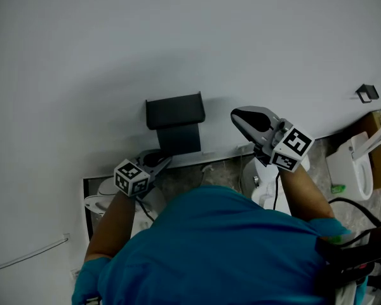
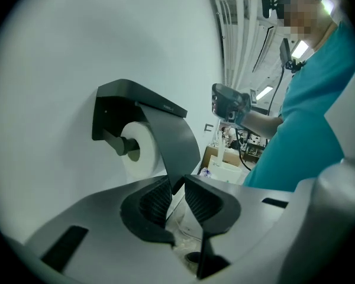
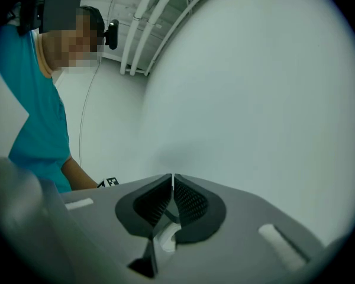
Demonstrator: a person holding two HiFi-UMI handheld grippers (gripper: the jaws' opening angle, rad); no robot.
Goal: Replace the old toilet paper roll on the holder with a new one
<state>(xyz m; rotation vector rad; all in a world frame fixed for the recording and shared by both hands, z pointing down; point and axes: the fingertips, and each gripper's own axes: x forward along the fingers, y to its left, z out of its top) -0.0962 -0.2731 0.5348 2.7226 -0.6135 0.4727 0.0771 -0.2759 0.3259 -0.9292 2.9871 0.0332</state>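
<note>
**A:** Your left gripper [image 2: 176, 185] pinches the cover flap [image 2: 168, 138] by its lower corner. The roll [image 2: 145, 157] sits on the holder [image 2: 109, 108] beneath. Your right gripper [image 3: 173, 182] is closed on nothing (facing bare wall [image 3: 254, 99]).

**B:** The risk?

**A:** That thin pinch could slip, dropping the flap over the roll.

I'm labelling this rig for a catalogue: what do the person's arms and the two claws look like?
Both the left claw and right claw are light grey shells with dark ribbed pads. Each carries a white cube with black square markers. A black cable hangs from the right one. The person wears a teal short-sleeved top.
</note>
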